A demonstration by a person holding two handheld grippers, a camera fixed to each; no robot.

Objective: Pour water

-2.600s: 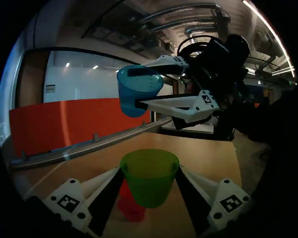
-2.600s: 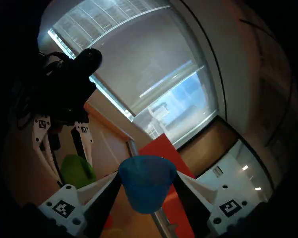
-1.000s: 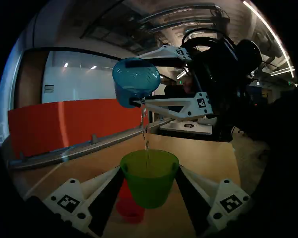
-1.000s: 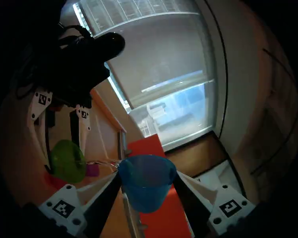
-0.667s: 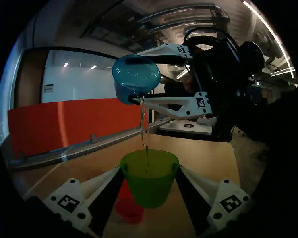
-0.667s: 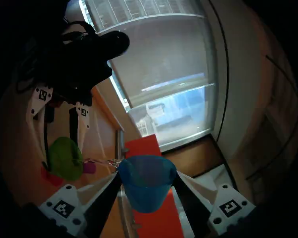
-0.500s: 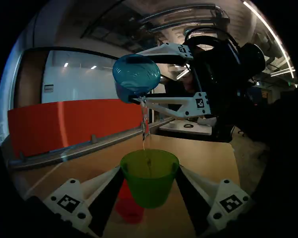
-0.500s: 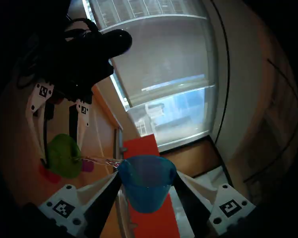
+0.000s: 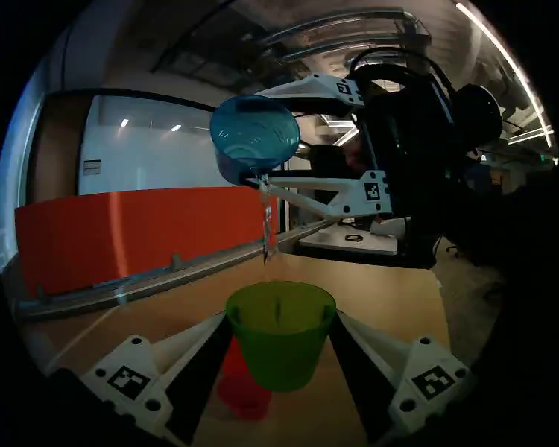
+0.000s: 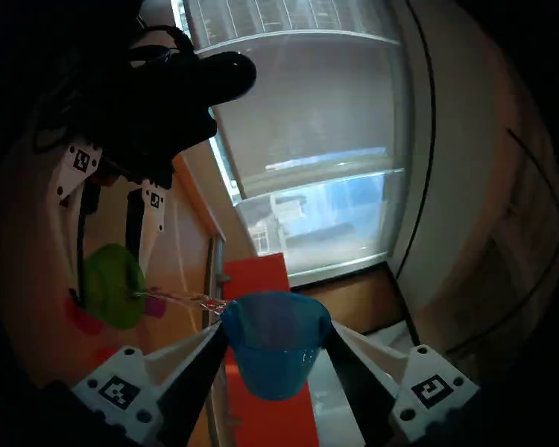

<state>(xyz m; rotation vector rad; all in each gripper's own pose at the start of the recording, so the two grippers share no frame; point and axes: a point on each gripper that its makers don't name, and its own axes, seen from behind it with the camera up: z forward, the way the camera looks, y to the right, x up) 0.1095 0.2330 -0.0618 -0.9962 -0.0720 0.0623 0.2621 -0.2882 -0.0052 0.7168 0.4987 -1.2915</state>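
In the left gripper view my left gripper (image 9: 279, 339) is shut on an upright green cup (image 9: 281, 331) above the wooden table (image 9: 387, 294). Higher up, the right gripper (image 9: 259, 134) holds a blue cup (image 9: 253, 145) tipped far over, and a thin stream of water (image 9: 265, 223) falls from its lip toward the green cup. In the right gripper view my right gripper (image 10: 276, 346) is shut on the blue cup (image 10: 274, 343); water (image 10: 182, 300) runs from its rim to the green cup (image 10: 112, 287), which the left gripper (image 10: 109, 268) holds at far left.
A red cup (image 9: 242, 380) sits on the table under and left of the green cup. A small purple cup (image 10: 157, 306) lies beyond the green one. An orange partition (image 9: 138, 227) with a metal rail runs along the table's far side. Windows with blinds (image 10: 317, 149) stand behind.
The blue cup has tilted further over. The water stream began after the earliest frame and now looks thinner and broken. The green cup has stayed still.
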